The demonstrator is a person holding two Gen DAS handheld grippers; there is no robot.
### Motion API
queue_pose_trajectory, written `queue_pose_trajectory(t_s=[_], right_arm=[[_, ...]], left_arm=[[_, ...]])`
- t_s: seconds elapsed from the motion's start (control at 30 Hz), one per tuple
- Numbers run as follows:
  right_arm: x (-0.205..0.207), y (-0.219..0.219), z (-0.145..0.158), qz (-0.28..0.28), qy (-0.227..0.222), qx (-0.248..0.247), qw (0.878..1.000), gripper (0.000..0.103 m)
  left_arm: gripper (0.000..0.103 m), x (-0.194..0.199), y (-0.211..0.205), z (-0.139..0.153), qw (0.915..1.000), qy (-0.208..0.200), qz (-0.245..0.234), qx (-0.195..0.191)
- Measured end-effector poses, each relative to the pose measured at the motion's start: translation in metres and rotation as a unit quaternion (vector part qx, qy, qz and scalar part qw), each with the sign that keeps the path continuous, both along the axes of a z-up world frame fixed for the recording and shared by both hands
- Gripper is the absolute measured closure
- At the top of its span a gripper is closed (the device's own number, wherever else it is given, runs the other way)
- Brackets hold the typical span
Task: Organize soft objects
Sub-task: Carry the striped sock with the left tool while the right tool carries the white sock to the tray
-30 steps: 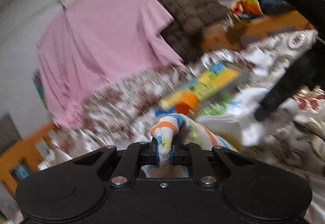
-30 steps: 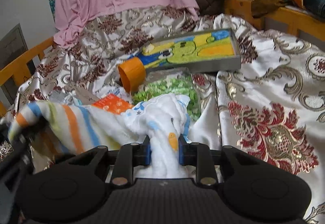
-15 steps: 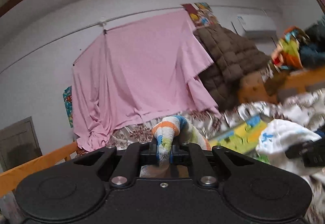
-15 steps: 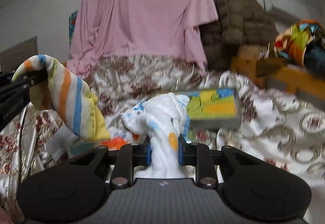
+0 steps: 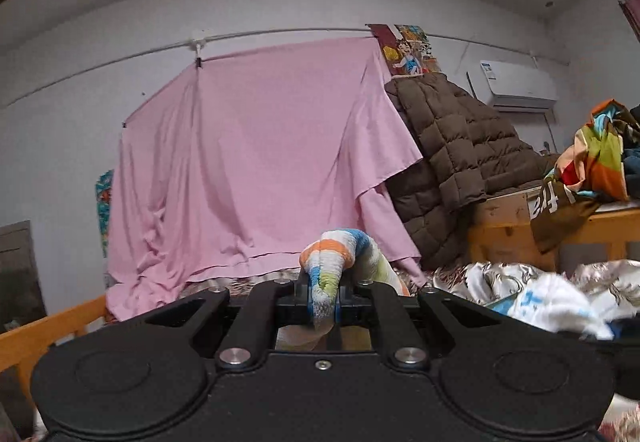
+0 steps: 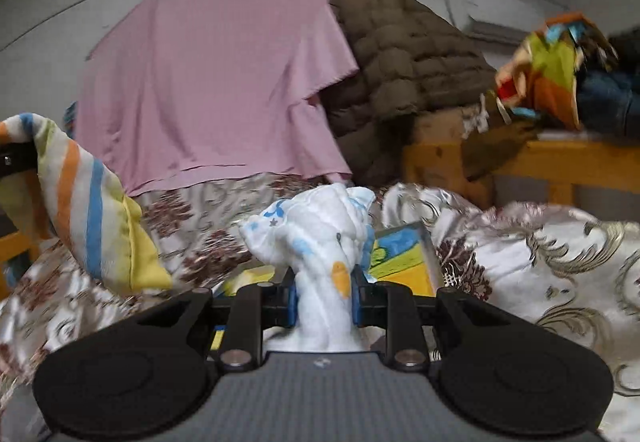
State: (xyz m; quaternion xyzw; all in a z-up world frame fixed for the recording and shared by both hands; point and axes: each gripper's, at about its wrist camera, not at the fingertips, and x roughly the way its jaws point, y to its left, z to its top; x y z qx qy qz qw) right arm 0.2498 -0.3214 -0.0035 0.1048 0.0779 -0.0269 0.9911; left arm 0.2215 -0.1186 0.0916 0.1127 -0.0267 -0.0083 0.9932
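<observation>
Left wrist view: the left hand-held gripper (image 5: 323,300) pinches a striped cloth (image 5: 338,254) between its blue pads; the fabric arches up out of the jaws and falls away toward 3 o'clock. Behind it, at 12 o'clock, a pink sheet (image 5: 256,169) hangs from a line on the wall, with a brown quilted jacket (image 5: 460,145) draped at 2 o'clock beside it. A white printed cloth (image 5: 556,302) shows blurred at 4 o'clock, above the patterned bedspread (image 5: 496,278).

Right wrist view: the right hand-held gripper (image 6: 324,300) is clamped on that white printed cloth (image 6: 320,242), which bunches up thickly above the pads and trails down between the fingers. At 9 o'clock the striped cloth (image 6: 88,201) hangs in the air over the bed, its upper end at the left edge of the frame where a dark piece of the other tool shows. The bedspread (image 6: 560,254) fills the lower part of the scene. A colourful flat box (image 6: 400,258) lies on it just behind the white cloth, partly hidden. A heap of bright clothes (image 6: 552,69) sits on a wooden frame (image 6: 560,161) at 2 o'clock.
</observation>
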Motion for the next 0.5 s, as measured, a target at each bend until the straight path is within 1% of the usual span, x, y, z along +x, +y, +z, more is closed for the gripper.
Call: queue_pose_trajectory(t_s=[0.13, 0.27, 0.33, 0.4, 0.5], right_arm=[[0.030, -0.017, -0.015, -0.004, 0.012, 0.025, 1.000, 0.076], [0.052, -0.027, -0.024, -0.005, 0.028, 0.033, 0.999, 0.076], [0.060, -0.034, -0.029, -0.004, 0.042, 0.049, 0.998, 0.076], [0.066, -0.037, -0.034, -0.005, 0.051, 0.053, 0.997, 0.075], [0.074, -0.041, -0.039, -0.004, 0.071, 0.062, 0.996, 0.074]], left_arm=[[0.094, 0.049, -0.026, -0.004, 0.9999, 0.013, -0.006, -0.004], [0.094, 0.095, -0.052, -0.018, 0.9993, 0.035, -0.009, -0.003], [0.094, 0.115, -0.064, -0.028, 0.9984, 0.055, -0.010, -0.005], [0.094, 0.130, -0.071, -0.038, 0.9969, 0.078, -0.010, -0.010], [0.094, 0.152, -0.077, -0.052, 0.9918, 0.123, -0.012, -0.029]])
